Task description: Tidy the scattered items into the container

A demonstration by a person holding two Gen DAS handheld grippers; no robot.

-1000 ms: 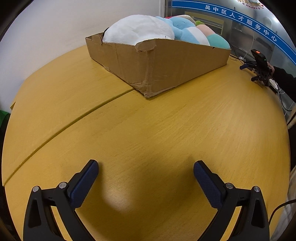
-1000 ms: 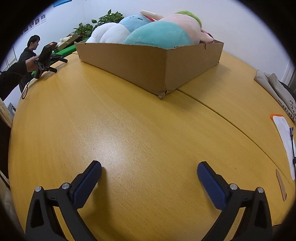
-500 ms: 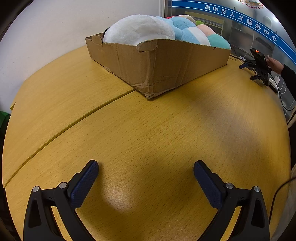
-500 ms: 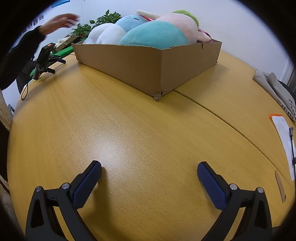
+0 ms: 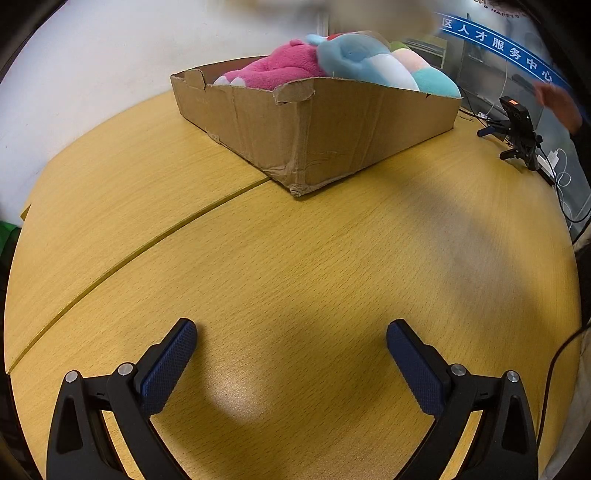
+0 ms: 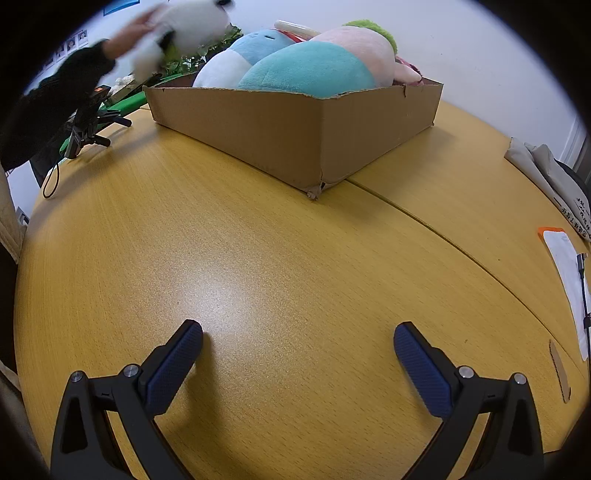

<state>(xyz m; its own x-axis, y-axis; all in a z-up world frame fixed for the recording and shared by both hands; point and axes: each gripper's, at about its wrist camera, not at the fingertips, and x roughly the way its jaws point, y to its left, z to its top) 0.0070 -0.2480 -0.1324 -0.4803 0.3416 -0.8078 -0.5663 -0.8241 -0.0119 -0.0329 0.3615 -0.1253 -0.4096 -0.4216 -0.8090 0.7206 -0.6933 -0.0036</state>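
Observation:
A cardboard box [image 5: 325,133] [image 6: 280,129] stands at the far side of the round wooden table, filled with plush toys: a pink one [image 5: 280,68], a blue one [image 5: 351,55] [image 6: 258,42], a teal one [image 6: 306,72] and a pale pink one [image 6: 358,46]. A person's hand [image 6: 136,29] holds a white plush [image 6: 188,26] in the air above the box's left end. My left gripper [image 5: 291,336] is open over bare table, well short of the box. My right gripper [image 6: 297,336] is open too, with nothing between its fingers.
A small black device on a tripod [image 5: 517,125] [image 6: 88,122] stands on the table beside the box, with cables near it. Papers [image 6: 565,280] and folded cloth [image 6: 543,173] lie at the table's right edge. A seam [image 5: 147,243] crosses the tabletop.
A person's arm has reached in and lifted the white plush out of the box's near-left end, uncovering the pink plush. Both grippers have stayed where they were, open.

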